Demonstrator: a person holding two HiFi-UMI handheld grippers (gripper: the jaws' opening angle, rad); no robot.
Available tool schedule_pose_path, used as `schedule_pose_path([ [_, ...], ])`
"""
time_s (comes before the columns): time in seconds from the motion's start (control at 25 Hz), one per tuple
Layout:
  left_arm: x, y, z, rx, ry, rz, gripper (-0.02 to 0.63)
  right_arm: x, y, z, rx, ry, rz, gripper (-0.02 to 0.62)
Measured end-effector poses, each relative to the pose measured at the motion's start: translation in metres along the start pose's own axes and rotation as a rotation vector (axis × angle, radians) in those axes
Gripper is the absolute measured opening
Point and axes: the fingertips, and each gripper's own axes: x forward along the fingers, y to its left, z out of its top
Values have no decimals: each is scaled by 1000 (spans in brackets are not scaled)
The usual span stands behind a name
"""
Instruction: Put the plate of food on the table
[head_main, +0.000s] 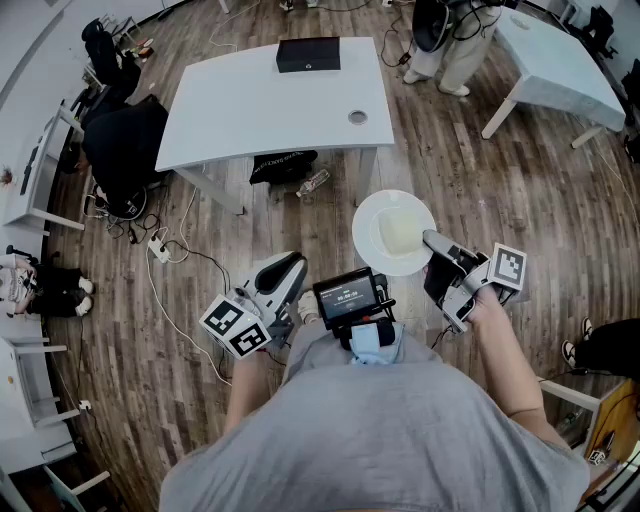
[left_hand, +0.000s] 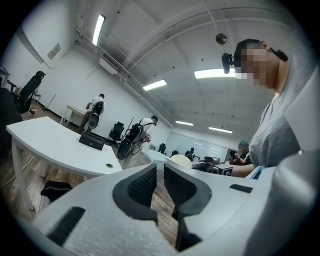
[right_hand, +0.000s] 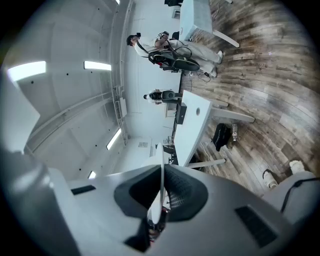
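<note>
A white plate (head_main: 372, 228) with a pale block of food (head_main: 400, 232) hangs level above the wooden floor, in front of my body. My right gripper (head_main: 432, 242) is shut on the plate's near right rim. In the right gripper view the plate (right_hand: 161, 185) shows edge-on between the dark pads. The white table (head_main: 270, 100) stands farther ahead and to the left, apart from the plate. My left gripper (head_main: 290, 266) is low at the left with its jaws together and nothing held; its dark pads (left_hand: 142, 185) nearly touch.
On the table are a black box (head_main: 308, 54) and a round cable hole (head_main: 357, 117). A black bag (head_main: 283, 166) and a bottle (head_main: 313, 183) lie under its front edge. A second table (head_main: 555, 55) and a standing person (head_main: 450, 40) are at the back right. Cables (head_main: 160, 250) run along the left floor.
</note>
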Motion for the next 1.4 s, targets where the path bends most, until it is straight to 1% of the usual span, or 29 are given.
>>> schedule_pose_path([
  [0.32,0,0,-3,7,-2,0,44,0,-2,3,-17,7,-6,37],
  [0.52,-2,-3,-3,2,-2,14,44,2,0,2,-14,16,18,37],
  [0.88,-3,-11,-4,28,-9,11,44,2,2,1,8,22,48,37],
  [1.16,10,-7,3,35,-10,30,44,10,6,16,12,38,62,37],
  [1.4,10,-3,2,39,-11,37,44,19,3,16,10,57,56,37],
])
